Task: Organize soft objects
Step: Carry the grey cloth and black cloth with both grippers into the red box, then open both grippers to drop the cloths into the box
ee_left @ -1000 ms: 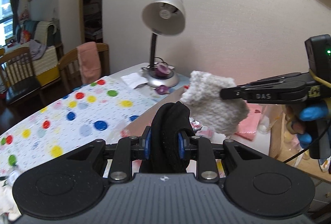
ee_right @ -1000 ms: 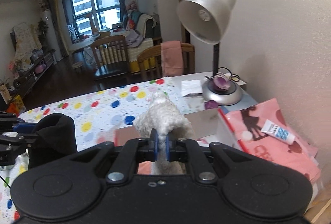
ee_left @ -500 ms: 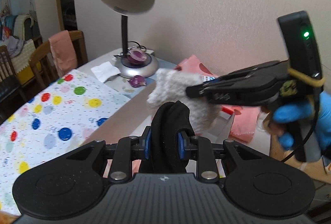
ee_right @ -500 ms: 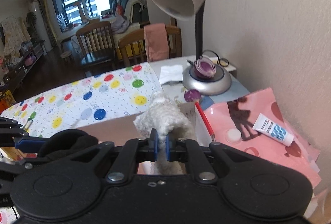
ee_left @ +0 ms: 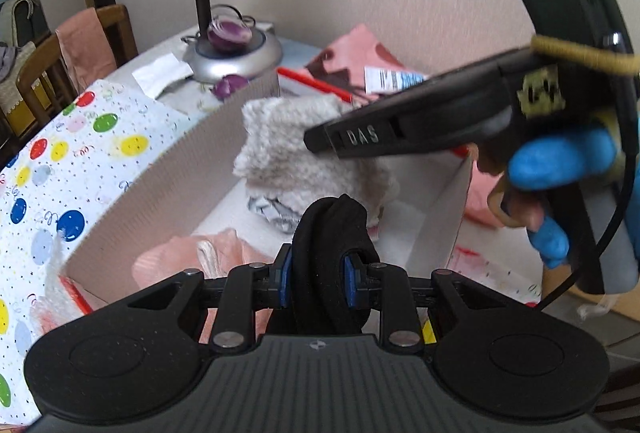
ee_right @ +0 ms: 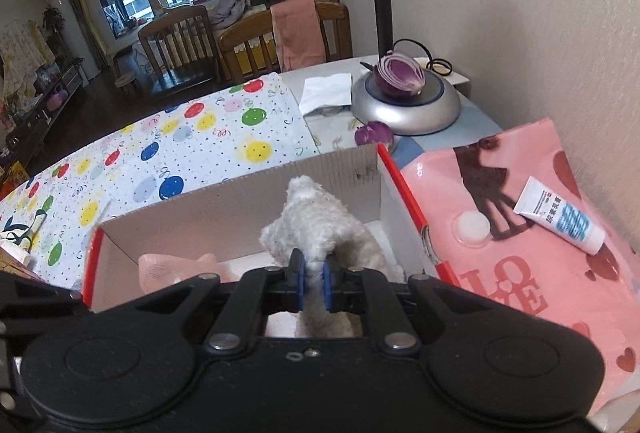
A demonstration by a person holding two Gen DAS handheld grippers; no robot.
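Over the cardboard box [ee_right: 240, 201], the right hand-held gripper [ee_right: 314, 285], jaws opening, pinches the fluffy white cloth [ee_right: 316, 221] (light, limp), while the left hand-held gripper [ee_left: 316, 279] clamps the black fabric roll [ee_left: 330, 229] mid-bundle.

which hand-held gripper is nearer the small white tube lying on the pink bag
Right. The right hand-held gripper, pinching the white fluffy cloth, is in the cardboard box on the side next to the white tube; the left hand-held gripper, holding the black cloth, sits farther over.

One box [ee_right: 240, 201], one white fluffy cloth [ee_right: 320, 221], one black cloth [ee_left: 330, 229], one pink cloth [ee_left: 224, 253], one lamp [ee_right: 404, 105], two onion pieces [ee_right: 398, 77], one tube [ee_right: 560, 215], two chairs [ee_right: 176, 37]
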